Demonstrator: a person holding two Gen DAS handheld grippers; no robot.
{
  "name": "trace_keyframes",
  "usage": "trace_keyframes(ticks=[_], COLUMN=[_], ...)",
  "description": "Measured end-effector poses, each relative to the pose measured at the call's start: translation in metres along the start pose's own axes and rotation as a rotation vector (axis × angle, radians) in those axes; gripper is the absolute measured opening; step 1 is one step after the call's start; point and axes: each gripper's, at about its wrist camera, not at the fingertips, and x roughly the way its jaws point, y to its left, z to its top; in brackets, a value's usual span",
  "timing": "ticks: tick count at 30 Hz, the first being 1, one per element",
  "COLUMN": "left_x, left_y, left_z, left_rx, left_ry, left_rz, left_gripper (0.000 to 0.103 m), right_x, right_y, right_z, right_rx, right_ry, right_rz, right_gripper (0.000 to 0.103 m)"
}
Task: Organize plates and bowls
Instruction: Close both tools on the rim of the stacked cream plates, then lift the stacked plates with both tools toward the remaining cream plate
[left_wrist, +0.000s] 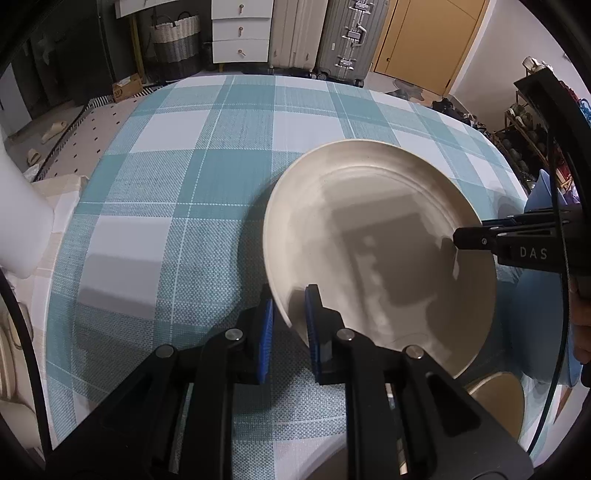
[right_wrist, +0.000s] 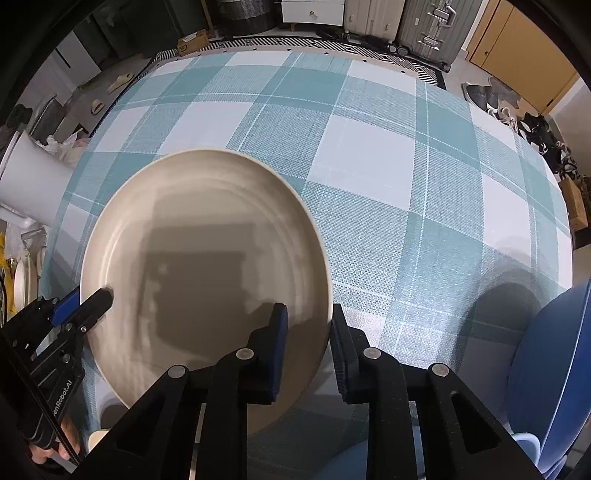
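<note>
A: Where is your plate?

B: The cream plate (left_wrist: 373, 236) fills the lower right of your left wrist view and the lower left of your right wrist view, over the teal checked tablecloth (left_wrist: 184, 192).

A: What are your grippers doing?

B: Your left gripper (left_wrist: 290, 314) is clamped on the plate's near rim, one blue pad under the edge and one inside. Your right gripper (right_wrist: 308, 332) pinches the opposite rim the same way.

A: Anything else close by?

B: A blue bowl (right_wrist: 554, 369) sits at the right edge of your right wrist view, beside the plate, and a second beige dish (left_wrist: 495, 398) peeks out below the plate in your left view.
</note>
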Motion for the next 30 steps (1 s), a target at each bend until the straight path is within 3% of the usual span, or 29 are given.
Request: trace_keyframes(ticks=[16, 30], left_x=[-0.032, -0.097], left_y=[0.004, -0.001], left_z=[0.001, -0.010], left_rx=[-0.010, -0.007], left_ry=[-0.063, -0.162], left_rz=[0.007, 0.024], left_gripper=[0.013, 0.013], right_x=[-0.025, -0.073], right_y=[0.004, 0.015], right_z=[-0.005, -0.026], right_rx=[0.007, 0.021], right_ry=[-0.060, -0.148], right_rz=[0.016, 0.052], right_gripper=[0.023, 0.023])
